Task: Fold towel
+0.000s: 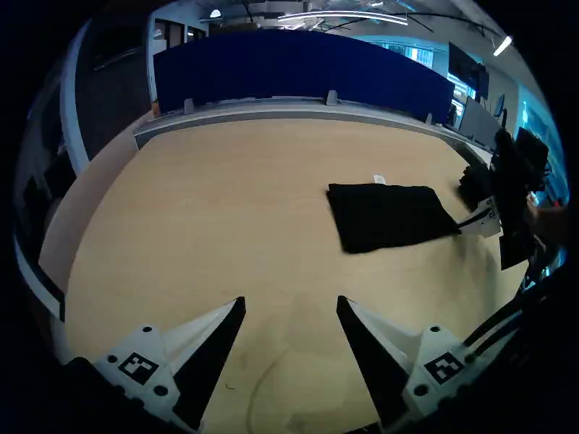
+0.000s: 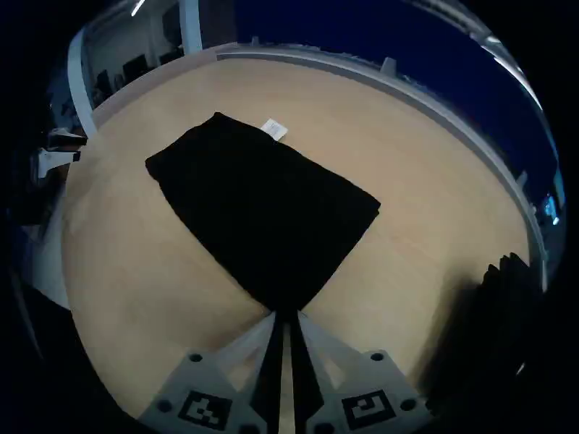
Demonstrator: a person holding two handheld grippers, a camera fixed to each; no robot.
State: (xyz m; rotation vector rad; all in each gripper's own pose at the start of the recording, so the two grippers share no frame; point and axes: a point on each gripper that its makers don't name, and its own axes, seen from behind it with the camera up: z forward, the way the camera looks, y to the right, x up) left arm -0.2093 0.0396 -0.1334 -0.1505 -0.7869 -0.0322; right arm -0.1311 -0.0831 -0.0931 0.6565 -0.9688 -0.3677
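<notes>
A black towel (image 1: 387,215) lies flat and folded on the pale wooden table (image 1: 217,202), with a small white tag (image 1: 378,179) at its far edge. In the left gripper view my left gripper (image 1: 289,299) hovers open over bare table, well to the left of the towel. My right gripper (image 1: 463,226) reaches the towel's right corner, held by a hand (image 1: 554,220). The right gripper view shows the right gripper (image 2: 287,315) shut on the near corner of the towel (image 2: 260,210). The tag (image 2: 274,129) sits at the far side.
A blue partition (image 1: 289,65) with a grey rail runs along the table's far edge. A dark pile (image 2: 506,304) sits on the table to the right of the right gripper. Office desks and screens stand beyond the table at the right.
</notes>
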